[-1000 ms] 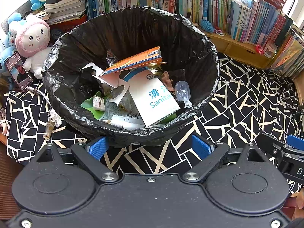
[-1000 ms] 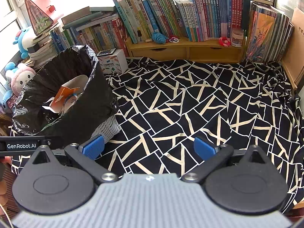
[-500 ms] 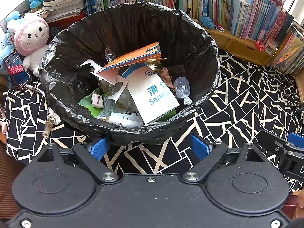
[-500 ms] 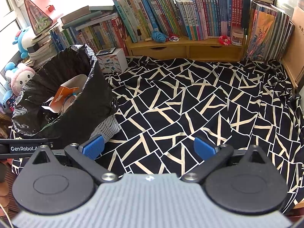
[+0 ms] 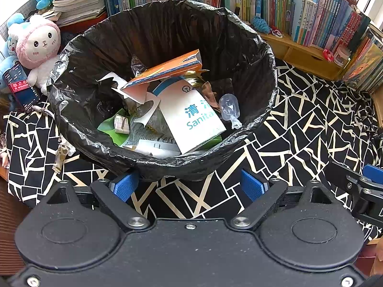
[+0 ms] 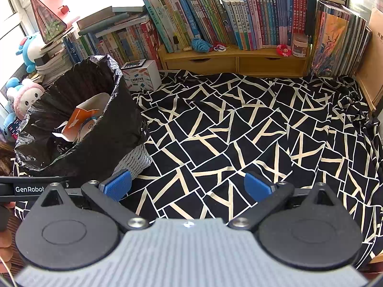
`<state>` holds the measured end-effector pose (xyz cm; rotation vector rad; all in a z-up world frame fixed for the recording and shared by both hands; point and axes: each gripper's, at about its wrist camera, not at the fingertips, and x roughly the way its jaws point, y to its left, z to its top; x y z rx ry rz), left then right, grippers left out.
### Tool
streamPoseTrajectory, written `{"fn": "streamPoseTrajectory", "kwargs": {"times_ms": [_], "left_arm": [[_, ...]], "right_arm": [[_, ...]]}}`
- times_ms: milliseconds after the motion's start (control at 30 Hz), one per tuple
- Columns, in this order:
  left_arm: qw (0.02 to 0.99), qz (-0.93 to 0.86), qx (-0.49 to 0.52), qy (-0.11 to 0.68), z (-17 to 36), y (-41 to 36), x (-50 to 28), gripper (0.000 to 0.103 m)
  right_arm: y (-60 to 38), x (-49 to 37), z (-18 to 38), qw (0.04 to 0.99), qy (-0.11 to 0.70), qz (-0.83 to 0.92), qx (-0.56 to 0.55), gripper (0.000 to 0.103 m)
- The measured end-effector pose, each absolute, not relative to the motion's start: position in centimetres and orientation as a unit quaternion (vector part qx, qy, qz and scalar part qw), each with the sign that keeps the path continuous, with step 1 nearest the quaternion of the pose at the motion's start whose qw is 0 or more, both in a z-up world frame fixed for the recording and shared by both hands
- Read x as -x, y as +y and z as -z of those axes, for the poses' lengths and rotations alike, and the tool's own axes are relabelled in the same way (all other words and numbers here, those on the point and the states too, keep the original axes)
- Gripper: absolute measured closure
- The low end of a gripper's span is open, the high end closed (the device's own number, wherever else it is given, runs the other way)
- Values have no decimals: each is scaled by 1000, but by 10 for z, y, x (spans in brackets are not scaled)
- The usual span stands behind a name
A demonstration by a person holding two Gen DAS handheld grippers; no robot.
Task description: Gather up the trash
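A waste bin lined with a black bag (image 5: 258, 76) (image 6: 100, 148) stands on the black-and-cream patterned cloth (image 5: 299, 129) (image 6: 239, 131). Inside lie an orange carton (image 5: 167, 68), a white packet with teal lettering (image 5: 194, 117), a clear plastic piece (image 5: 229, 106) and green and printed wrappers (image 5: 143, 134). A small spotted wrapper (image 5: 61, 154) lies on the cloth left of the bin. My left gripper (image 5: 188, 186) hovers just before the bin's near rim, open and empty. My right gripper (image 6: 188, 187) is open and empty over bare cloth, right of the bin.
Rows of books (image 6: 215, 28) fill a wooden shelf with drawers (image 6: 237, 62) at the back. Plush toys (image 5: 38, 45) and a phone (image 5: 20, 87) sit left of the bin. A white box (image 6: 140, 75) stands behind it.
The left gripper has crept slightly closer to the bin, which sits a little lower in its view. The right gripper has barely shifted. Both stay open.
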<state>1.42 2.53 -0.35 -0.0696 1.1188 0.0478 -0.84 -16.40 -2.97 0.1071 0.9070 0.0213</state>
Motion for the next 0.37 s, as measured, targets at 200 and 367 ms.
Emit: {"fn": "streamPoseTrajectory", "kwargs": {"times_ms": [200,367], "left_arm": [[847,-24,30,530,5,25,-14,9],[847,-23,27,531,5,23,-16,8]], "right_arm": [[-164,7,31,896,440,-12,-50,0],[-164,7,31,896,441,-12,-50,0]]}}
